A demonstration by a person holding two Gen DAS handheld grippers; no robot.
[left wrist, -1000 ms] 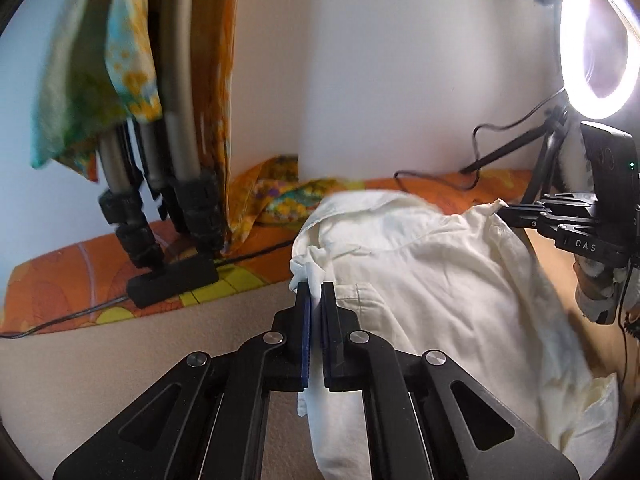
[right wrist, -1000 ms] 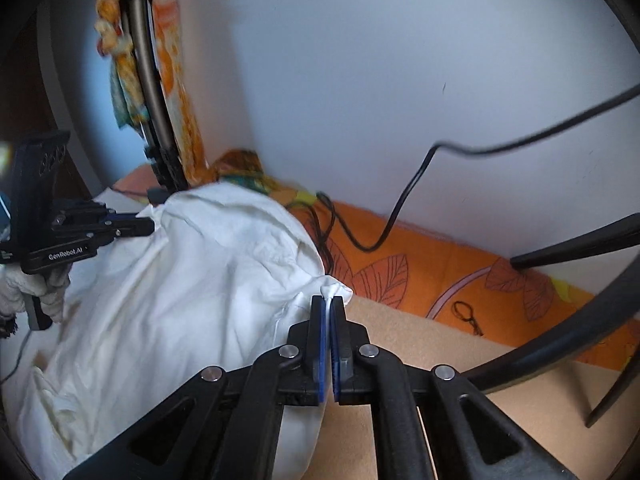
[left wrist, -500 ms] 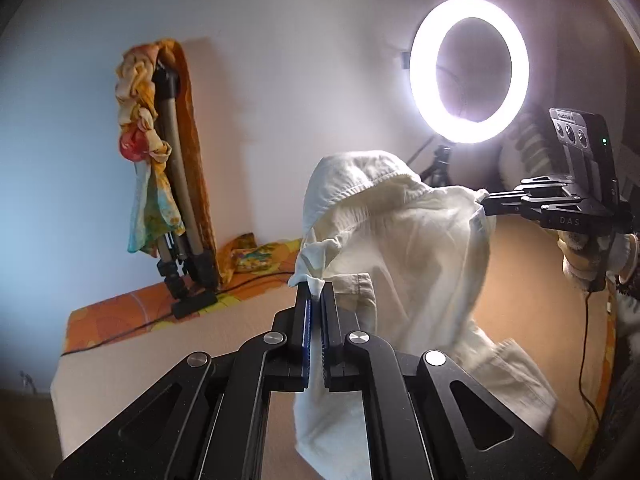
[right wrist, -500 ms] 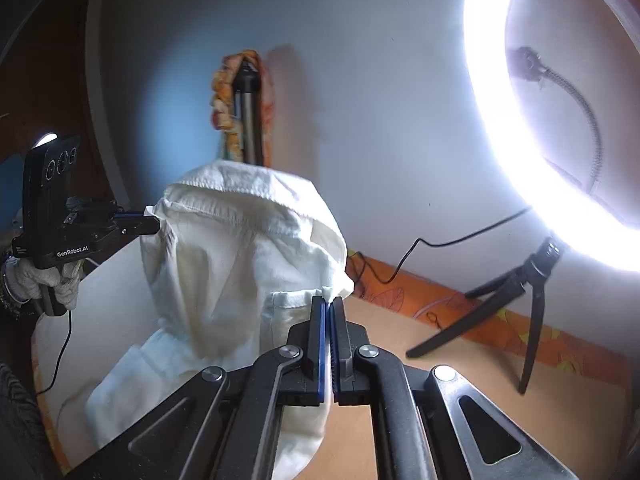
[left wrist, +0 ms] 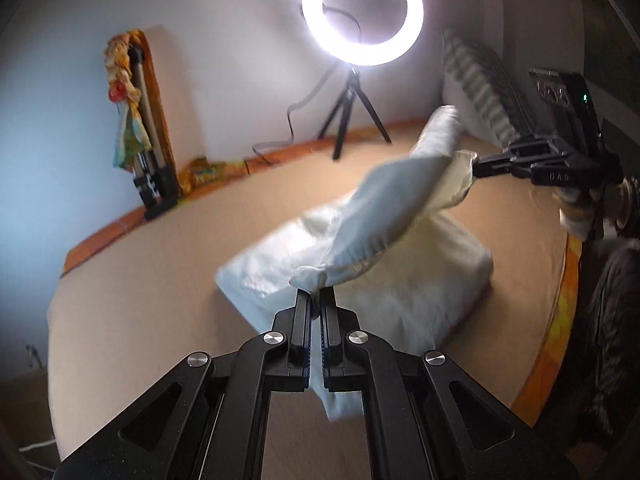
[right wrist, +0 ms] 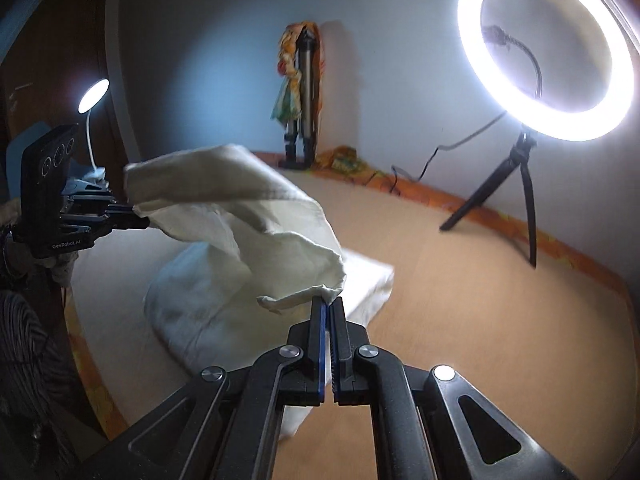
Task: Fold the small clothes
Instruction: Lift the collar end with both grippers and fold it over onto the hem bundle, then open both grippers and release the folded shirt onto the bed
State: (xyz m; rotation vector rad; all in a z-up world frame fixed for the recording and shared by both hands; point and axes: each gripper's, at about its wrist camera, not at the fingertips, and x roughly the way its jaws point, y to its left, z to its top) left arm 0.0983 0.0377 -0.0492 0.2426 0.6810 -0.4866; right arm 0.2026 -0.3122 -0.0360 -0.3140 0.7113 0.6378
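Room: pale wall, a lit ring light on a small tripod, a draped stand in the corner, all behind a tan table.
Garment: cream shirt, its lower part lying in a heap on the table, its top edge strung up in the air between the two tools.
Left gripper: jaws pressed together on a bunched corner of the shirt.
Right gripper: jaws likewise clamped on the opposite corner, cloth poking out above the tips.
Change: half a second ago the shirt hung tall like a curtain; now the held edge has dropped low and swung toward the person, and most of the fabric has settled on the table.
Meaning: I'd say the lay-down is nearly done, and the held edge looks set either to be spread flat or brought over as the first fold.
Caution: motion blur hides how smooth the landed part is.
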